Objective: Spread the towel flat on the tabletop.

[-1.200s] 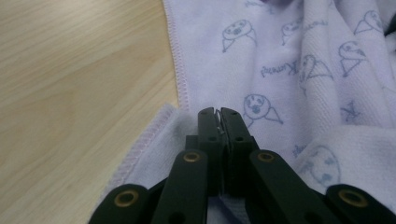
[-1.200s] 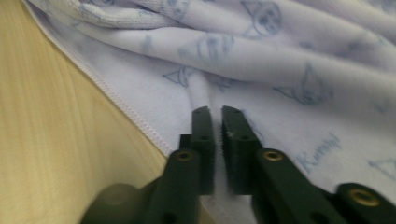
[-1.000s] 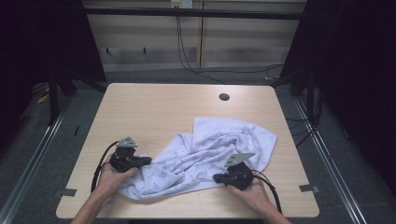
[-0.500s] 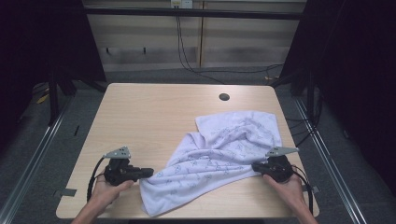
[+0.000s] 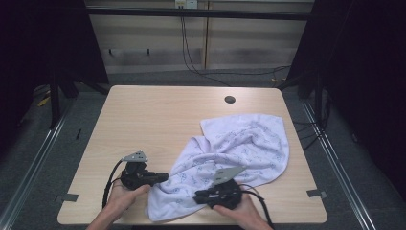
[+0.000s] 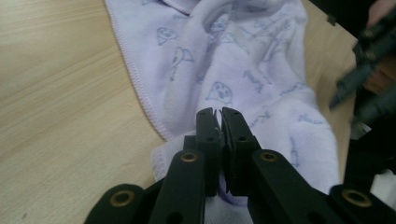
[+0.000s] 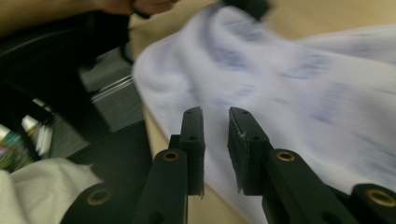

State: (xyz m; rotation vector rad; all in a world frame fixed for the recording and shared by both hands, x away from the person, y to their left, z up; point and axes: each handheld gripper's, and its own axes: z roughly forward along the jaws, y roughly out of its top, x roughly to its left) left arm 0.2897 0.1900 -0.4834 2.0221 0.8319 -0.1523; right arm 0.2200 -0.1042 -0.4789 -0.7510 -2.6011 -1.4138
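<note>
Found the pale lilac towel [image 5: 239, 153], printed with small blue figures, lying rumpled on the right half of the wooden worktop [image 5: 158, 120], spread widest toward the far right edge and narrowing to a bunched tail at the near edge. Noted a small dark hole [image 5: 230, 99] in the worktop beyond the cloth, well apart from it. Saw the left tool [image 5: 163, 177], held level in the left hand [image 5: 122, 196], pointing rightward with its tips at the towel's near left border. Read its jaws, in the left gripper view, as only a thin slit apart, having just been opening; could not make out any cloth pinched in that slit, though towel lay directly under and ahead of the tips. Saw the right tool [image 5: 197, 196], held in the right hand [image 5: 239, 211] at the near edge, pointing leftward over the towel's lower part, toward the left tool and near it. Found its jaws, in the right gripper view, parted with a clear gap, having just been opening, nothing between them, the blurred towel lying beyond and beneath. Traced a black cable looping from each tool back toward the near edge.
</note>
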